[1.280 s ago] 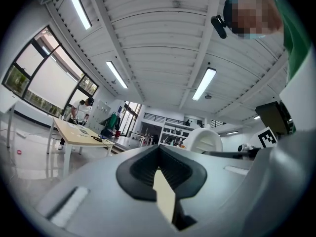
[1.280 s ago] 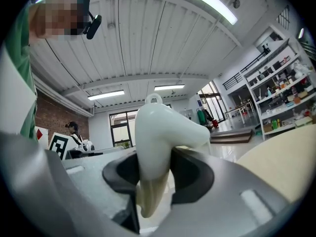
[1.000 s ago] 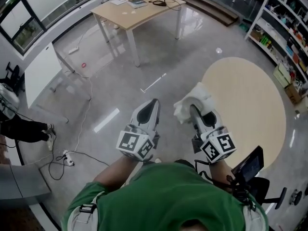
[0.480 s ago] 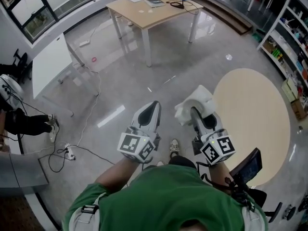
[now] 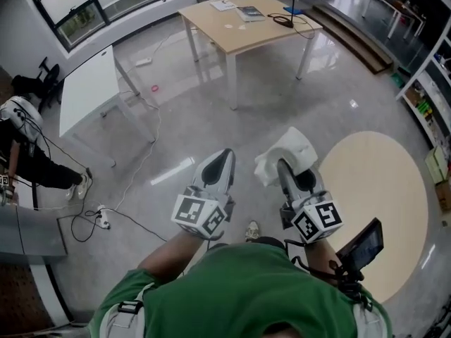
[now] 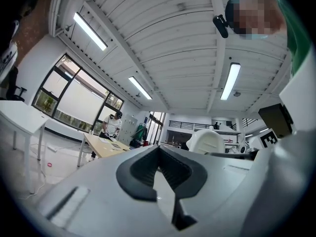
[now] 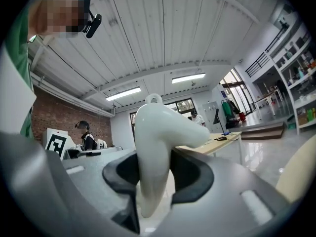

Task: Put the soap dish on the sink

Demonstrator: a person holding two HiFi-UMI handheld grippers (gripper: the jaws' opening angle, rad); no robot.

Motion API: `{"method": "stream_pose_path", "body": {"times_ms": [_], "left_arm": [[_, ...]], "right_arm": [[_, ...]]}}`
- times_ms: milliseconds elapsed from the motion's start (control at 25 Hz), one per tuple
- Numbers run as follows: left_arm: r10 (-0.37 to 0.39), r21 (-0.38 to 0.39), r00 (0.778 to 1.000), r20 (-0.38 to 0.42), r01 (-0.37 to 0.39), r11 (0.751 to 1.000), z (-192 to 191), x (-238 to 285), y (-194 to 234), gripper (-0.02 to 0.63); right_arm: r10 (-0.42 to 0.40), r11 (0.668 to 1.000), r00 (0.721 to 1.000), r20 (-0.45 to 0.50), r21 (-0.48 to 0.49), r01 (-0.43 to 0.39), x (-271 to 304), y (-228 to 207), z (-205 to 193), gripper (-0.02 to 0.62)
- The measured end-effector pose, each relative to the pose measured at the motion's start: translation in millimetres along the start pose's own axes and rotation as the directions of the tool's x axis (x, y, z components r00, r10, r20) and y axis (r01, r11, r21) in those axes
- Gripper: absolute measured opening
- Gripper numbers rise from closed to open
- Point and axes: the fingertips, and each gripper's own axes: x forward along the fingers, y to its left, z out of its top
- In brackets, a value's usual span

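1. The right gripper point(image 5: 296, 174) is clamped on a white soap dish point(image 5: 285, 150). It grips the dish by its lower edge, and the rest sticks out past the gripper's tips.
2. The soap dish hangs over the glossy grey floor point(image 5: 176, 139), just left of a round beige floor patch point(image 5: 380, 203).
3. The left gripper point(image 5: 224, 157) is just beside it on the left, drawn together with nothing between its tips.
4. The only markings are black-and-white square markers, one set on the left cube point(image 5: 201, 217) and one on the right cube point(image 5: 318, 220).
5. At the far side, a wooden tabletop point(image 5: 243, 27) carries papers and a black cable. A white table point(image 5: 88, 90) stands further left.
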Motion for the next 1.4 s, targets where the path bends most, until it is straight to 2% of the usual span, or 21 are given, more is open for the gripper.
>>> {"method": "stream_pose_path", "body": {"times_ms": [360, 760, 1040, 1400], "left_arm": [[0.113, 0.044, 0.993, 0.037, -0.115, 0.992, 2.0, 40.0, 15.6, 0.006], [0.204, 0.055, 0.979, 0.031, -0.205, 0.977, -1.4, 53.8, 41.0, 0.006], [0.230, 0.040, 0.972, 0.045, -0.232, 0.972, 2.7, 59.9, 91.0, 0.006], [0.244, 0.028, 0.967, 0.066, -0.247, 0.969, 30.3, 70.4, 176.6, 0.006]], "right_arm": [[0.134, 0.991, 0.991, -0.003, 0.001, -0.134, 49.3, -33.7, 11.4, 0.144], [0.210, 0.977, 0.977, -0.034, 0.034, -0.209, 88.8, -40.1, 0.2, 0.144], [0.224, 0.974, 0.974, -0.044, 0.035, -0.222, 137.1, -28.1, -10.1, 0.144], [0.229, 0.973, 0.972, -0.046, 0.022, -0.228, 222.7, 2.4, -18.6, 0.144]]}}
